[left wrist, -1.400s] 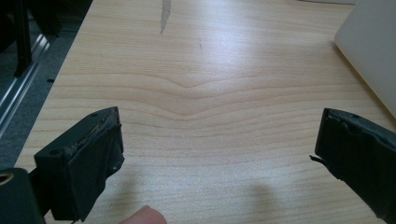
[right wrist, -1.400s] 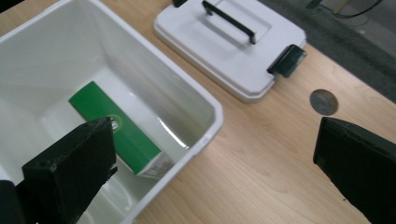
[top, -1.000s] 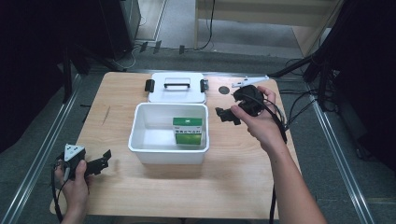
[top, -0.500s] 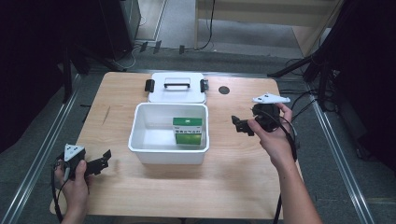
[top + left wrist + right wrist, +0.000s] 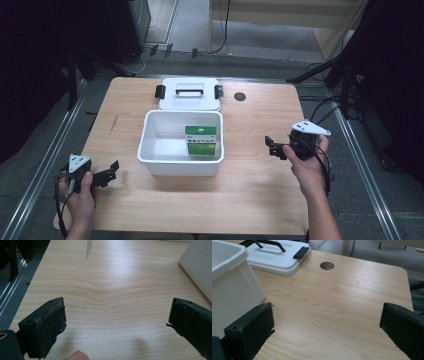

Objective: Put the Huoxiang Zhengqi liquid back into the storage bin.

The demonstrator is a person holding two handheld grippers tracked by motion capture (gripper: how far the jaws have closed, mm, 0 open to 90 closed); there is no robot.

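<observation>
White bin with green carton, lid behind.

Bin: open, rectangular, upright at the table's middle. Carton: green and white, standing upright inside against the bin's right wall. Lid: white, flat on the table, black handle and side clasps, touching or just behind the bin's far rim.

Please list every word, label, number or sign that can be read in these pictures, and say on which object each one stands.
No text can be read here.
Green and white carton inside the open white plastic box: rows of print on its front face, too small and blurred to read.
White plastic lid with a black handle: no marking visible.
Light wooden table: no marking visible.
</observation>
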